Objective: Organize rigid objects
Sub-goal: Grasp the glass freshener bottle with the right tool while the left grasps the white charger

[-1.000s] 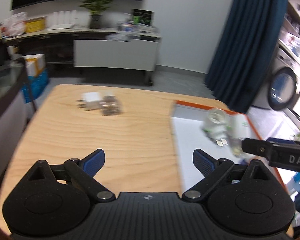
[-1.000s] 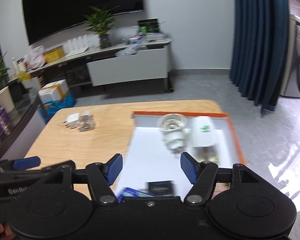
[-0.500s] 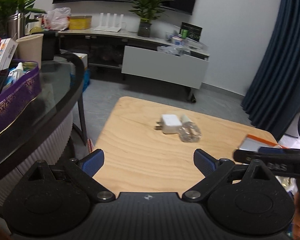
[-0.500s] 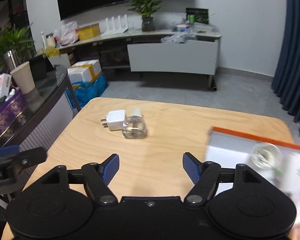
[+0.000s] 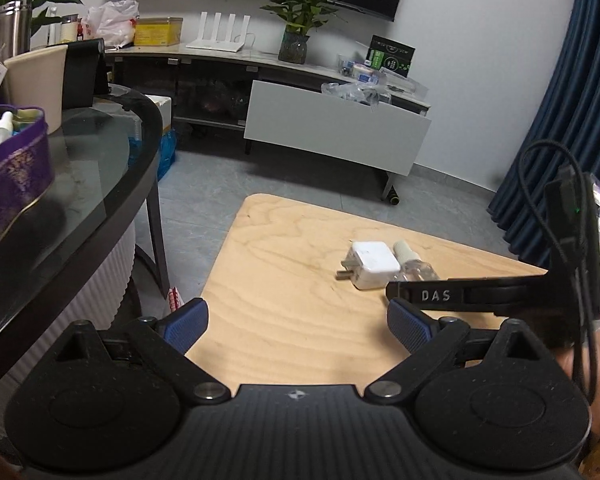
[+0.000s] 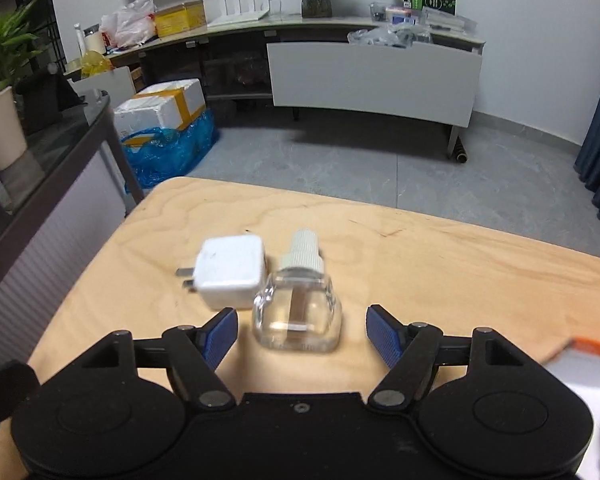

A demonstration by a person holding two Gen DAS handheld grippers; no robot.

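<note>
A white plug charger and a small clear bottle with a ribbed white cap lie side by side on the wooden table. My right gripper is open just over the bottle, which sits between the blue pads without touching either. The charger lies just beyond the left pad. In the left wrist view the same charger and bottle lie ahead to the right. One finger of the right gripper crosses in front of the bottle. My left gripper is open and empty over bare wood.
The corner of an orange-rimmed white tray shows at the right. A dark glass table with a purple box stands close on the left. Beyond the wooden table are the grey floor, foam boxes in a blue bag and a TV cabinet.
Both views swung left, away from the tray toward the charger and bottle. The right gripper came down and forward until the bottle sits between its fingers, and its jaws widened a little.
</note>
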